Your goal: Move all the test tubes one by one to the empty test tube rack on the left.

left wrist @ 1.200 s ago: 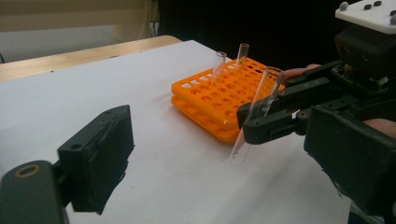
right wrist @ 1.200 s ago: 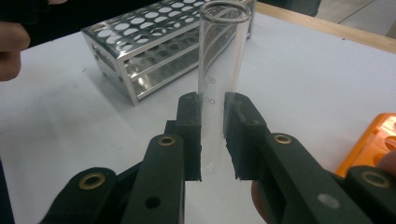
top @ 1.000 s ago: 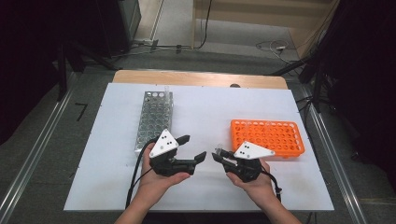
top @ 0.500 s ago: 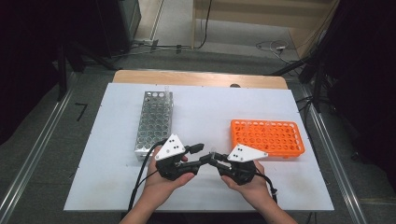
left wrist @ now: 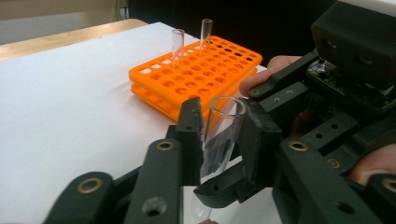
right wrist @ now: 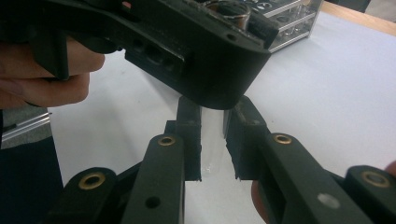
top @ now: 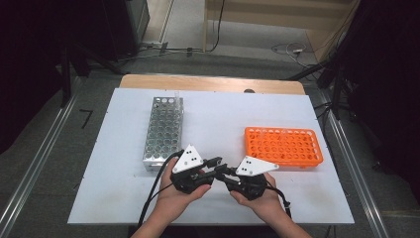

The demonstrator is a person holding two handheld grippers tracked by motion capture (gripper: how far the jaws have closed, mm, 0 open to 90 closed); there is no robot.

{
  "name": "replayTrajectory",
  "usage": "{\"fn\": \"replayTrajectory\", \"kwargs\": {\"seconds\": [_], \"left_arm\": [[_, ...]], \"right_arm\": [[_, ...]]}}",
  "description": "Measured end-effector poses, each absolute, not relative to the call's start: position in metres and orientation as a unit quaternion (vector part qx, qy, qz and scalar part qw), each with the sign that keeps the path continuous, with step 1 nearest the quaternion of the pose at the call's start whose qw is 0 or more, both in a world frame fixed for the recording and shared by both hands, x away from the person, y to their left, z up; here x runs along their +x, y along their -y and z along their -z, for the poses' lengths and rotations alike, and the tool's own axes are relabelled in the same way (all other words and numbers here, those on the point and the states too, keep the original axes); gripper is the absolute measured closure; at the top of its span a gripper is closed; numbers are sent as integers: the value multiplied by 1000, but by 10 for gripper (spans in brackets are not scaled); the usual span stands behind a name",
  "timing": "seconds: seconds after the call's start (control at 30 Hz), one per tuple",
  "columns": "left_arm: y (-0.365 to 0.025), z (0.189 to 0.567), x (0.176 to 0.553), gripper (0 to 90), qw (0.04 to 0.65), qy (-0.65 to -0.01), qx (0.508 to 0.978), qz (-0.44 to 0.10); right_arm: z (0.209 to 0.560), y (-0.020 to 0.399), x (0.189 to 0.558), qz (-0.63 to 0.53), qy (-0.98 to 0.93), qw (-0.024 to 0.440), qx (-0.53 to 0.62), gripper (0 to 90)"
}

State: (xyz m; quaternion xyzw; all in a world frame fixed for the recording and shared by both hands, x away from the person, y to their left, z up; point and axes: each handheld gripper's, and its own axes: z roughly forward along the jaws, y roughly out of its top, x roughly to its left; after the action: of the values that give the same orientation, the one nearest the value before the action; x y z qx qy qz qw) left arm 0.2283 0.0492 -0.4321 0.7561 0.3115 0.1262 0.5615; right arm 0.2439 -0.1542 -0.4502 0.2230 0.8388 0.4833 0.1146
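A white table top (top: 124,198) is seen, with a strip of bare wood (top: 208,83) at its far edge. A metal test-tube rack (top: 163,131) is stood at its left, an orange test-tube rack (top: 283,146) at its right. Two empty glass tubes (left wrist: 177,46) are held upright in the orange rack. Cables (top: 287,49) are laid on the floor beyond.

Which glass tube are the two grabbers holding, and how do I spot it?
Find the white table, then the orange rack on its right side. Just left of the rack's near corner the left gripper and right gripper meet, both clamped on one clear tube. Unlike the two tubes standing in the rack, it is off the table.
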Motion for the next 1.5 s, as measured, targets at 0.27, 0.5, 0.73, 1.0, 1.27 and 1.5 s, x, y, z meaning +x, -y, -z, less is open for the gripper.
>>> {"fn": "replayTrajectory", "kwargs": {"seconds": [0.27, 0.5, 0.73, 1.0, 1.27, 1.5], "left_arm": [[-50, 432, 228, 762, 560, -311, 756, -138], [-56, 429, 230, 763, 564, -315, 750, -141], [-67, 423, 235, 763, 566, -324, 743, -150], [-87, 416, 248, 763, 570, -340, 730, -163], [-105, 407, 263, 763, 566, -352, 724, -176], [-124, 399, 278, 763, 564, -371, 711, -196]], "right_arm": [[450, 155, 244, -486, -837, 113, 226, 735], [450, 161, 246, -492, -830, 113, 237, 527], [449, 181, 248, -493, -828, 106, 246, 127], [451, 218, 246, -501, -820, 103, 257, 66], [451, 251, 241, -497, -811, 120, 285, 1], [450, 277, 240, -493, -801, 137, 310, 0]]}}
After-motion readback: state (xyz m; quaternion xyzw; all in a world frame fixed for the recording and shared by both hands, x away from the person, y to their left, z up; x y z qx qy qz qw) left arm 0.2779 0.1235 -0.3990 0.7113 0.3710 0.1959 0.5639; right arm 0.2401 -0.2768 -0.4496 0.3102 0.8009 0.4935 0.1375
